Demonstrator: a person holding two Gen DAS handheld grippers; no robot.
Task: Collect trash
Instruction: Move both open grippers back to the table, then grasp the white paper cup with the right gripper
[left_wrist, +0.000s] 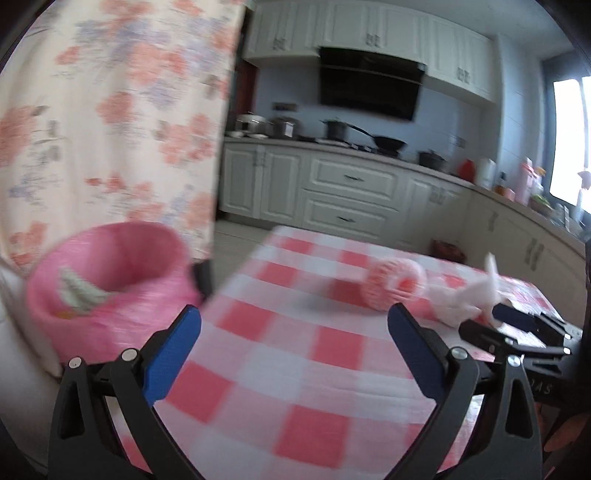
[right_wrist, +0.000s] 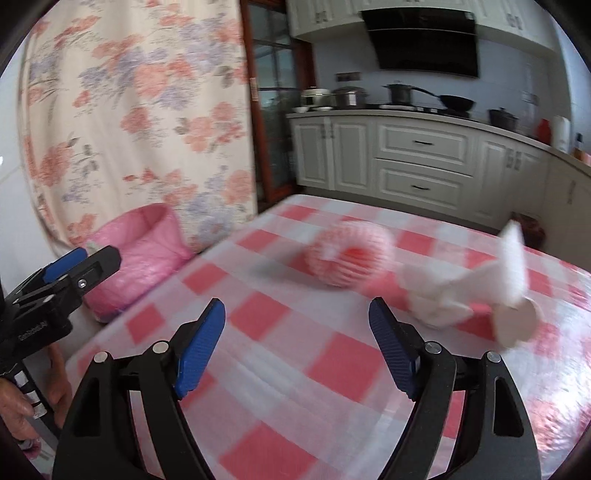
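A pink foam fruit net (left_wrist: 393, 286) (right_wrist: 349, 254) lies on the red-and-white checked table (left_wrist: 280, 373) (right_wrist: 295, 362). To its right sits crumpled white tissue (left_wrist: 469, 297) (right_wrist: 458, 288) with a round white piece (right_wrist: 517, 323) beside it. A bin lined with a pink bag (left_wrist: 110, 284) (right_wrist: 142, 247) stands off the table's left edge, with pale scraps (left_wrist: 79, 293) inside. My left gripper (left_wrist: 293, 317) (right_wrist: 98, 255) is open and empty near the bin. My right gripper (right_wrist: 297, 310) (left_wrist: 480, 319) is open and empty, short of the net and tissue.
A floral curtain (left_wrist: 110, 110) (right_wrist: 140, 110) hangs behind the bin. White kitchen cabinets (left_wrist: 351, 192) (right_wrist: 424, 155) with pots on the counter line the far wall. A hand (right_wrist: 22, 402) holds the left gripper's handle at the lower left.
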